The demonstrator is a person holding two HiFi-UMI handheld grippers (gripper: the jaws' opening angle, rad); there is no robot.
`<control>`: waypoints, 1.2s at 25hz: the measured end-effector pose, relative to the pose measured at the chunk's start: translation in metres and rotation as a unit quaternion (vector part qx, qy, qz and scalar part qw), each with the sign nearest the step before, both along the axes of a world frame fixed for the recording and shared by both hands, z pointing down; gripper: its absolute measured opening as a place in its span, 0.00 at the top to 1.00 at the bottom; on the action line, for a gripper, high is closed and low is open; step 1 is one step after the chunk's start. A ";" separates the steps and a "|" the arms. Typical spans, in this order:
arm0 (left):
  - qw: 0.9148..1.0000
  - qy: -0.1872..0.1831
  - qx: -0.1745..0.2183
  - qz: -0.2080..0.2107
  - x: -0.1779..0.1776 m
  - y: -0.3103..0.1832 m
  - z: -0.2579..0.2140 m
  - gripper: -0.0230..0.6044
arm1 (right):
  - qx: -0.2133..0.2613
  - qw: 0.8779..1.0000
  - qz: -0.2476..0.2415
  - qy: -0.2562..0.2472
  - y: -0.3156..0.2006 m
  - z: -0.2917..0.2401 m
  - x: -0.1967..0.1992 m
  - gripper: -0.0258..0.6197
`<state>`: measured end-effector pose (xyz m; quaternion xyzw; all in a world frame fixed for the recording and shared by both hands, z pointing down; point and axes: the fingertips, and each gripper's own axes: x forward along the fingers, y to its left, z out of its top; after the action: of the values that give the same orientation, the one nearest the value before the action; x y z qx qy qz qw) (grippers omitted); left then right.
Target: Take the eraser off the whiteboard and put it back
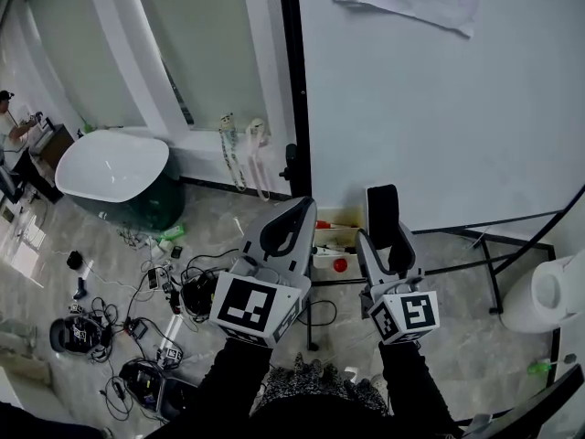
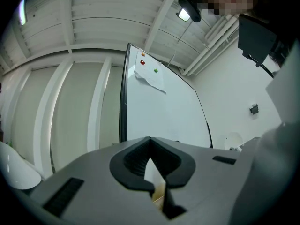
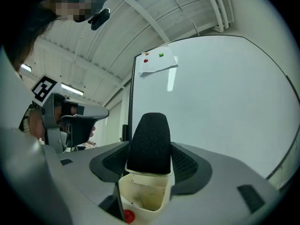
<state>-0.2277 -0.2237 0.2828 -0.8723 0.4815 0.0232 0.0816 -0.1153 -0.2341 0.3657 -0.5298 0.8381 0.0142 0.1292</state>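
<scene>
Eraser [image 1: 382, 210]: off the whiteboard [image 1: 439, 108], upright in your R gripper [image 3: 150, 146], near the board.
R jaws: wide apart, clamped on eraser's sides.
L gripper [image 2: 150, 138]: tips together, holds nothing.

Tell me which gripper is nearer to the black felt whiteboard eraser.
Right. The right gripper holds the black felt whiteboard eraser between its fingers; the left gripper, shut and empty, sits apart on its left.

White oval table [image 1: 110, 167] sits at the floor's far left, tangled cables [image 1: 151, 291] sprawl just in front, a white round container [image 1: 547, 293] hugs the right edge.
</scene>
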 end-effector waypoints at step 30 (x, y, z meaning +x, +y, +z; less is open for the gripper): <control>0.998 0.017 -0.060 0.019 0.004 -0.013 0.047 0.95 | -0.083 0.986 0.007 0.144 -0.028 0.092 -0.042 0.53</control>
<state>-0.2235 -0.2368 0.3299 -0.8843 0.4664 0.0106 0.0203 -0.1569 -0.2623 0.4573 -0.5372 0.8423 0.0222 -0.0374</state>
